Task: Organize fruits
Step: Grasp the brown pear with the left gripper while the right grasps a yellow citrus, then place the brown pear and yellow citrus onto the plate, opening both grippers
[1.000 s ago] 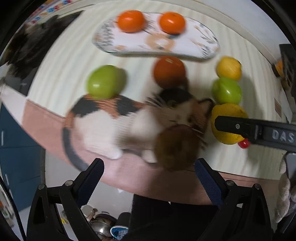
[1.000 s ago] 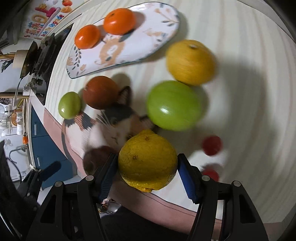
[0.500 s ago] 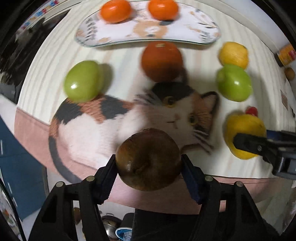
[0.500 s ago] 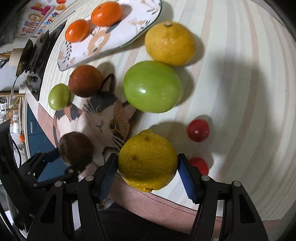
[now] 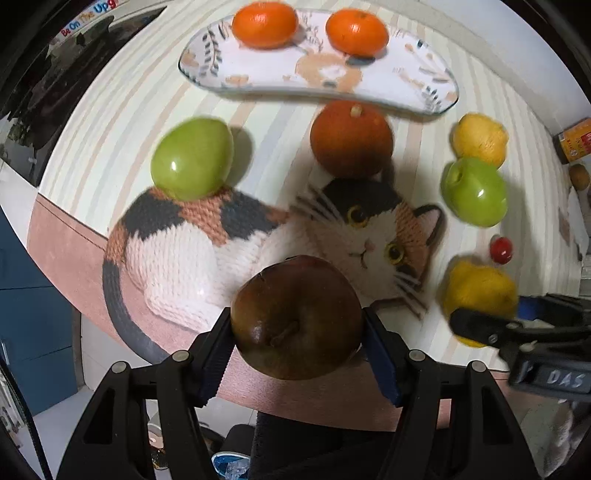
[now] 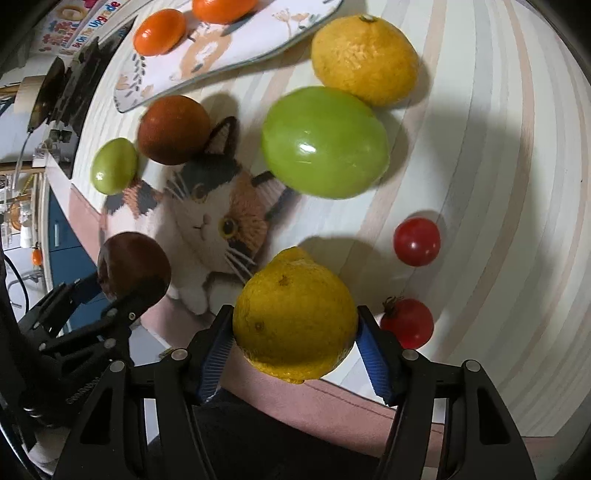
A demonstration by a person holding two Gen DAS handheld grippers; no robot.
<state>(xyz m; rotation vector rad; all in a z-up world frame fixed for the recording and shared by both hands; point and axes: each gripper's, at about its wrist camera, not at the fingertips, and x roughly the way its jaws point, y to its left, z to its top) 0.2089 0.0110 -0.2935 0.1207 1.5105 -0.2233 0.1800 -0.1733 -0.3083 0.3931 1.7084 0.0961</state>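
Note:
My left gripper (image 5: 297, 332) is shut on a dark brown apple (image 5: 295, 317), held over the table's front edge above the cat picture (image 5: 280, 236). My right gripper (image 6: 295, 332) is shut on a yellow citrus (image 6: 293, 314), also at the front edge; it shows in the left wrist view (image 5: 478, 291). The brown apple shows in the right wrist view (image 6: 131, 264). A patterned oval plate (image 5: 332, 74) at the back holds two small oranges (image 5: 264, 24) (image 5: 356, 31).
On the striped tablecloth lie a green apple (image 5: 192, 158), a dark orange fruit (image 5: 351, 138), a second green apple (image 6: 325, 142), another yellow citrus (image 6: 364, 57) and two red cherry tomatoes (image 6: 416, 240) (image 6: 406, 323). A can (image 5: 574, 140) stands far right.
My left gripper closed on the brown apple and lifted it off the cat picture. My right gripper kept the yellow citrus and moved forward over the table.

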